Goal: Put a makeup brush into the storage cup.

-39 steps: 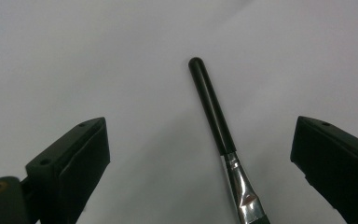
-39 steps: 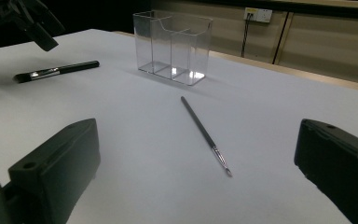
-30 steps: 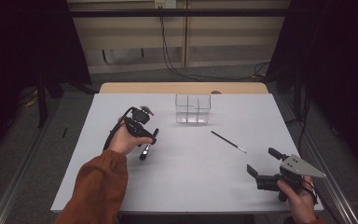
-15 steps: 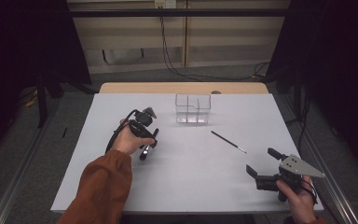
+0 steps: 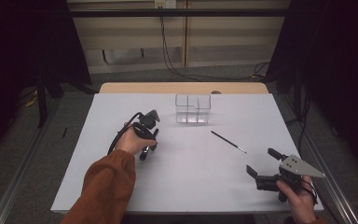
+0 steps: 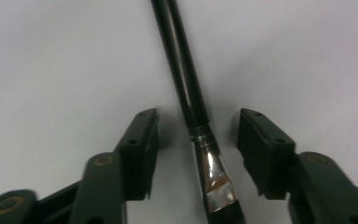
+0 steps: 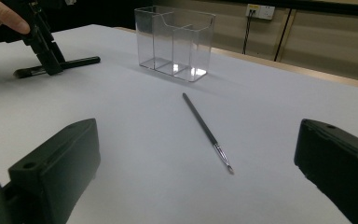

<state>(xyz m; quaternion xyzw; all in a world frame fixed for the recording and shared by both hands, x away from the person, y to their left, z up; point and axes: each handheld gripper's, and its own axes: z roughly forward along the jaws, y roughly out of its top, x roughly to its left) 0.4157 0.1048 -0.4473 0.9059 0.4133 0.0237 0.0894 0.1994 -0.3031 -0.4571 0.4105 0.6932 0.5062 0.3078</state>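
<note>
Left gripper (image 6: 193, 140), jaws spread, straddles a flat paintbrush (image 6: 186, 93), apparently about to close; right gripper (image 5: 266, 169) waits open.

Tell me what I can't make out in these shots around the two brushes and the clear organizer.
- Flat brush: in the left gripper view its handle end is cut off by the top edge and its bristles by the bottom edge.
- Flat brush, high view: mostly hidden under the left claw and hand.
- Thin brush: its tip is too small to read in the high view.
- Organizer: nothing visible inside it.
</note>
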